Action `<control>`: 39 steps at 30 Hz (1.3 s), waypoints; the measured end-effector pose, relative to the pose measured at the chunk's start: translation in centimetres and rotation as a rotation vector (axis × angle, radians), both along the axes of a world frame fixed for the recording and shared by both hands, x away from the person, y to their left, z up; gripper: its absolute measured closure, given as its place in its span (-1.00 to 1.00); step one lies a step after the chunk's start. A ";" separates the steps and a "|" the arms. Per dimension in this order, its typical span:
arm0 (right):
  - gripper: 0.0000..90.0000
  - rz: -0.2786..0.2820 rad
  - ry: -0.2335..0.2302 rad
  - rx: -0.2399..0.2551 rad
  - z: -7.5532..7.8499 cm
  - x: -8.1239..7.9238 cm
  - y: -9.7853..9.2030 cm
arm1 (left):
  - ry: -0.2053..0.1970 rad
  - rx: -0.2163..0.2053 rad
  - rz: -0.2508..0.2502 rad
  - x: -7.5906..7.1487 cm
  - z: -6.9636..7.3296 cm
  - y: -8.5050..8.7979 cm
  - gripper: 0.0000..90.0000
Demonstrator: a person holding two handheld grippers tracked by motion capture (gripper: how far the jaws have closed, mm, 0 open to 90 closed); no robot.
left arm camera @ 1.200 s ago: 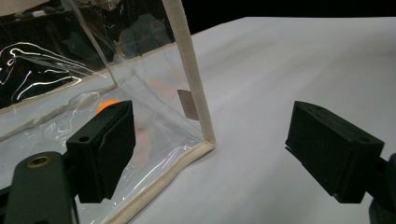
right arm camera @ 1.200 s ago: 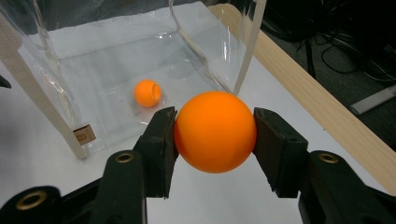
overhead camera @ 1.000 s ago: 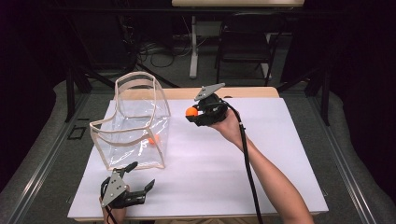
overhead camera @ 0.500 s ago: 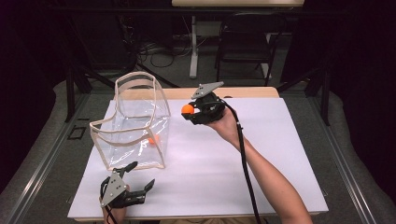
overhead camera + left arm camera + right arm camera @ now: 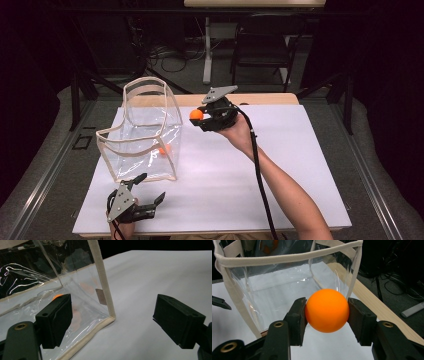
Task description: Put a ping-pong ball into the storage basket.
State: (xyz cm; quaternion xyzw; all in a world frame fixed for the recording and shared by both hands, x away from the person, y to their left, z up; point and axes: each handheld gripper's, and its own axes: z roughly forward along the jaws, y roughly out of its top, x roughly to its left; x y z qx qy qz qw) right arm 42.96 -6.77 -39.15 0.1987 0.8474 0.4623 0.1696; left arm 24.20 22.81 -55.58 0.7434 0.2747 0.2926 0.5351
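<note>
The right gripper (image 5: pixel 206 116) is clenched on an orange ball (image 5: pixel 327 310), and it holds the ball in the air just beside the open top of the clear bag (image 5: pixel 145 145). I think the carrying step is in hand. Next, the ball must come above the opening and be let go. One more ball (image 5: pixel 164 149) lies inside. The left gripper (image 5: pixel 150 192) rests released, in front of the bag.
</note>
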 end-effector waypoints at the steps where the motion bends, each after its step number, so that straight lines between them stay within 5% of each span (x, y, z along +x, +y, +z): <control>1: 0.13 0.002 -0.001 -0.002 0.1 0.0 0.1 | -0.001 0.001 0.001 0.0 0.0 0.0 -0.65; 39: 0.13 0.045 -0.060 0.027 2.5 -0.9 2.2 | -0.006 0.006 0.004 0.0 0.0 0.2 -0.65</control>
